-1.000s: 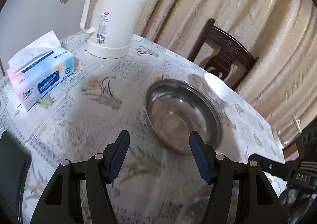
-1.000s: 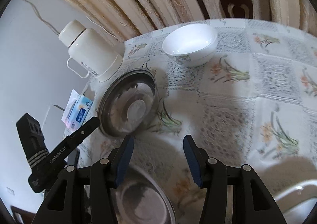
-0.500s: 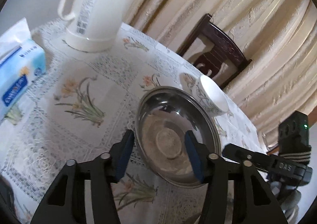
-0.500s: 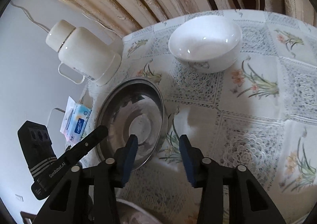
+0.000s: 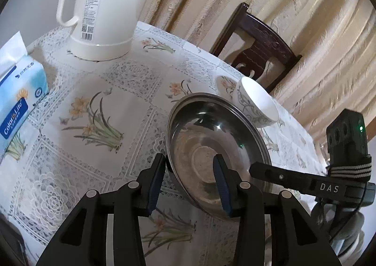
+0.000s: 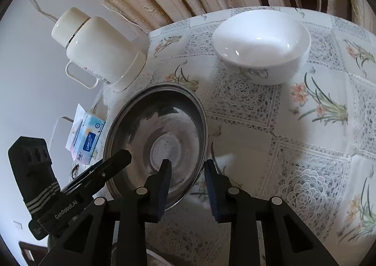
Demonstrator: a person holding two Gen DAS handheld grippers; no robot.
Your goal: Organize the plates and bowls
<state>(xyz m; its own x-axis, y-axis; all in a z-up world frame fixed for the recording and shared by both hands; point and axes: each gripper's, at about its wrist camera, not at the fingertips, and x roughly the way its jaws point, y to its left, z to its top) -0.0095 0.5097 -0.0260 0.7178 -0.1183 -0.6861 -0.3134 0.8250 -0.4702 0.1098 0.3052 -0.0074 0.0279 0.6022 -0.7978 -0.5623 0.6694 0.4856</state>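
Straddling the steel bowl (image 5: 218, 148) rim from opposite sides: left gripper (image 5: 189, 180) and right gripper (image 6: 188, 183), both parted, neither clamped. White bowl (image 6: 260, 43) at one o'clock.

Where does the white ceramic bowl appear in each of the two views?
Left wrist view: the white ceramic bowl sits right of centre, just beyond the steel bowl.
Right wrist view: upper right.
Shared landmark: the white thermos jug.
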